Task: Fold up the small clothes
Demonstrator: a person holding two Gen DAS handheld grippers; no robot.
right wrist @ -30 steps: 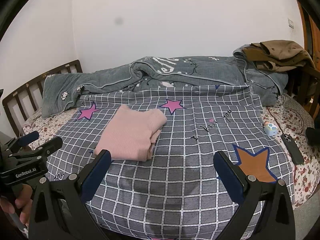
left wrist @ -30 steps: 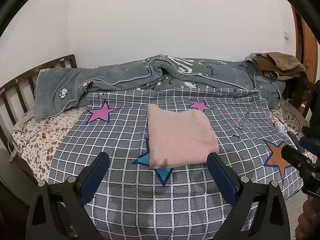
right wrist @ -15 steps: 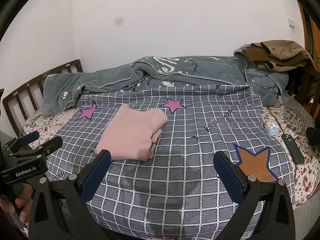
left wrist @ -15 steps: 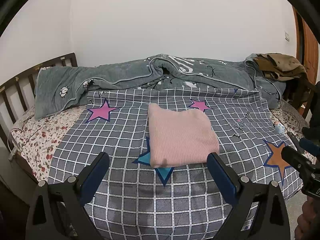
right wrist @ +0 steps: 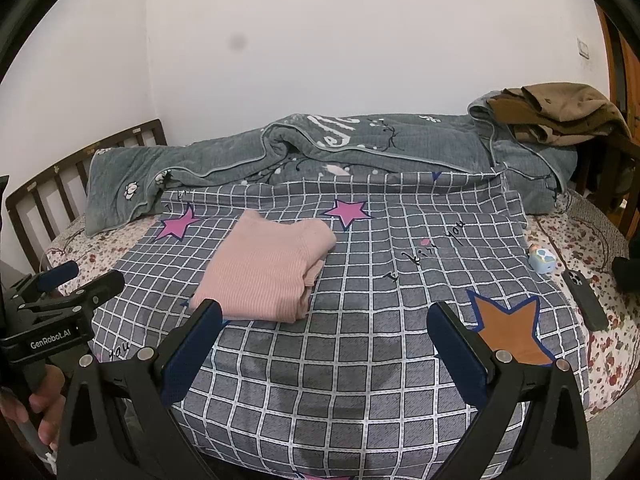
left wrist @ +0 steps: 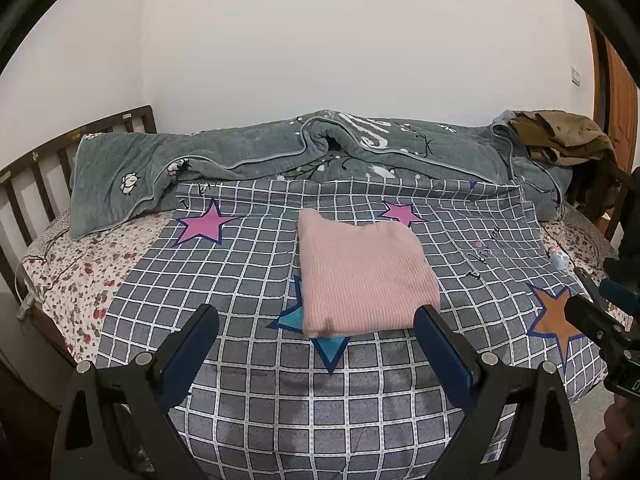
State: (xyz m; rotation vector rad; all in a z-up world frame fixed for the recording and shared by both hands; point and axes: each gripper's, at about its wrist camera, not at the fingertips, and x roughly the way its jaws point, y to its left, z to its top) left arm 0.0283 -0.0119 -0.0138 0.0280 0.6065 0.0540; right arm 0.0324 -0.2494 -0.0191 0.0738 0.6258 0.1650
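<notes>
Sweater: we see a pink ribbed sweater folded into a neat rectangle, lying flat on the checked sheet; from the right wrist view its stacked layers show along the right edge.
Place: it lies around the middle of the bed, partly covering a blue star printed on the sheet, with one pink star off to its left and another just behind it.
Left claw: our left claw is spread wide and holds nothing; it hangs above the near part of the sheet, its right finger overlapping the sweater's near corner in the picture, though we cannot tell whether it touches. It also shows at the left edge of the right wrist view.
Right claw: our right claw is likewise spread and free of any cloth, over bare sheet to the right of the sweater, its left finger in front of the sweater's near edge.
Sheet: grey with white grid lines, an orange star near the right claw.
Behind: a grey quilt is bunched along the wall, with brown clothes heaped at its right end.
Right side: a small pale blue toy and a dark phone lie on the floral bedding.
Left side: a dark wooden bed frame.
</notes>
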